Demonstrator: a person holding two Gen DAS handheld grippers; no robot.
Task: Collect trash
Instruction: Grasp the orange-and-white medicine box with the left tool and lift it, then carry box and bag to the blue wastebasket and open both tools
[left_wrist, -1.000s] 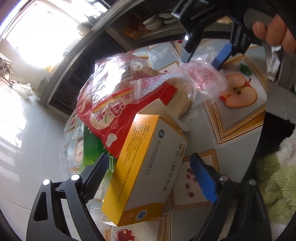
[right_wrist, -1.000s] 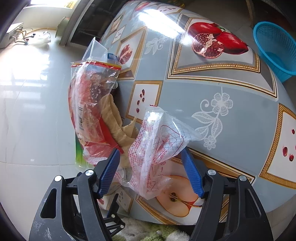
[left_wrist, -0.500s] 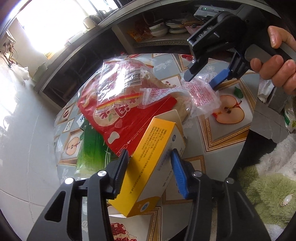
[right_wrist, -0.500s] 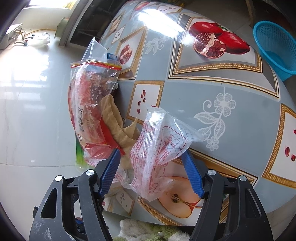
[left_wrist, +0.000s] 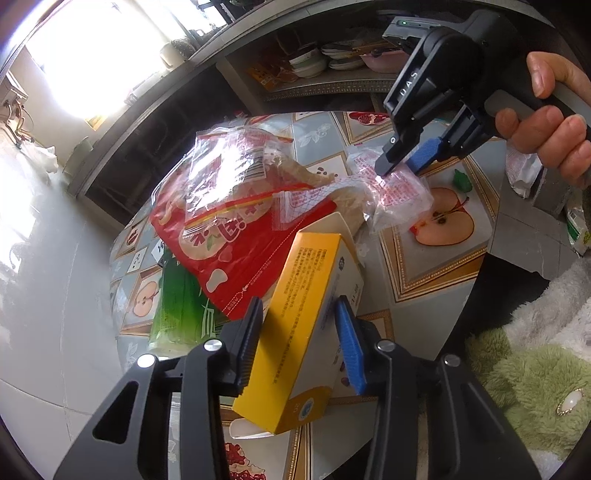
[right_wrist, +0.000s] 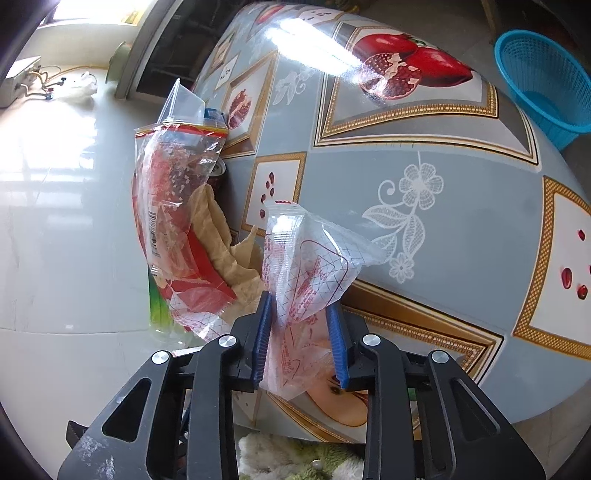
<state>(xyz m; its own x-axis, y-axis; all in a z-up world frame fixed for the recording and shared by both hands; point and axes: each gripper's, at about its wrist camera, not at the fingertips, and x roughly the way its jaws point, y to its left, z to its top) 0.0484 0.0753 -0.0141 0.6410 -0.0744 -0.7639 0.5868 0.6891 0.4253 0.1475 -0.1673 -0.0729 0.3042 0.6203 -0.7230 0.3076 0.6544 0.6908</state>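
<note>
My left gripper (left_wrist: 299, 343) is shut on a yellow and white carton (left_wrist: 306, 321) and holds it tilted above the table. A red snack bag (left_wrist: 229, 225) with clear plastic and a beige wad lies just beyond it. My right gripper (right_wrist: 301, 343) is closing on a clear printed plastic bag (right_wrist: 310, 258) that stands between its blue pads; the pads press its lower part. The right gripper also shows in the left wrist view (left_wrist: 402, 162), over the same bag (left_wrist: 395, 188).
The round table (right_wrist: 461, 221) has a fruit-patterned cloth. A blue basket (right_wrist: 543, 77) stands on the floor beyond it. A green packet (left_wrist: 177, 306) lies under the red bag. Shelves with dishes (left_wrist: 332, 62) stand behind. A green fluffy cushion (left_wrist: 528, 373) lies nearby.
My left gripper shut on the yellow carton and lifted it. My right gripper narrowed from wide open onto the clear printed bag.
</note>
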